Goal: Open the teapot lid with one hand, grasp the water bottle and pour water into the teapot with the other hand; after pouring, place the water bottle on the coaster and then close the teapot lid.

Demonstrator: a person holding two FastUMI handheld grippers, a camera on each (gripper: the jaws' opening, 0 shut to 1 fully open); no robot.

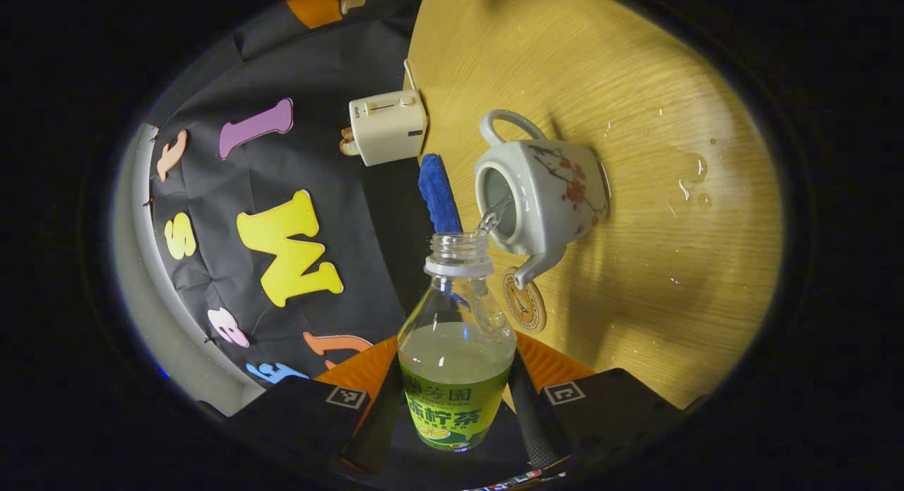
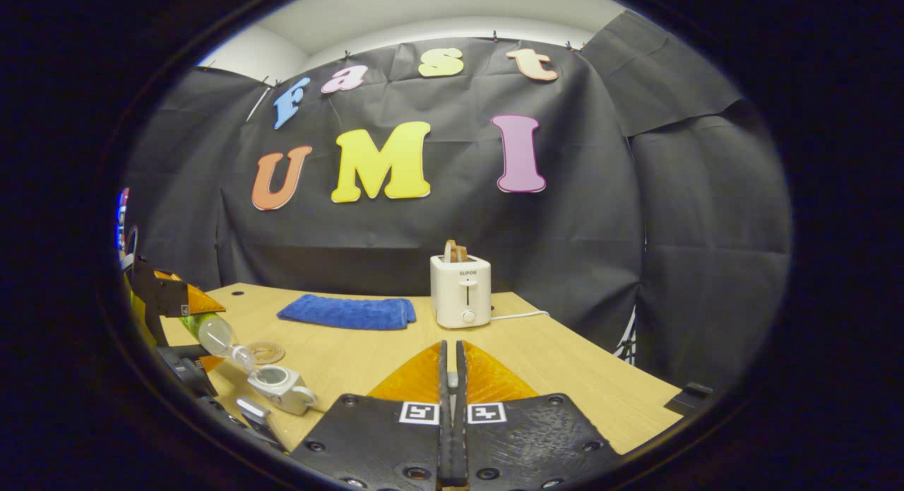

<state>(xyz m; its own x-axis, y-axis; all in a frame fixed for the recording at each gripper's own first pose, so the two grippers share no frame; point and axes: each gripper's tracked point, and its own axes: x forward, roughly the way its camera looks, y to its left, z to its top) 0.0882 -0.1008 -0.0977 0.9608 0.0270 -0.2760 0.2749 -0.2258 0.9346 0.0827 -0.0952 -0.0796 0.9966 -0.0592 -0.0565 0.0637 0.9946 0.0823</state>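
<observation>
Left gripper [image 1: 455, 399] fingers pinch the water bottle [image 1: 457, 350]; right gripper [image 2: 452, 406] fingers pressed together.

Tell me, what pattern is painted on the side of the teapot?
Red blossoms on dark branches, on the pale grey teapot; the left gripper view shows it best.

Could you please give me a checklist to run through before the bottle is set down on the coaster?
1. Grip: the left gripper has both fingers pressed on the water bottle: ok.
2. Pour: the stream lands inside the open teapot: ok.
3. Coaster is free, lying by the spout: ok.
4. Table dry: not ok, droplets lie beyond the teapot.
5. Lid ready for closing: cannot tell; the right gripper has its fingers closed together.
</observation>
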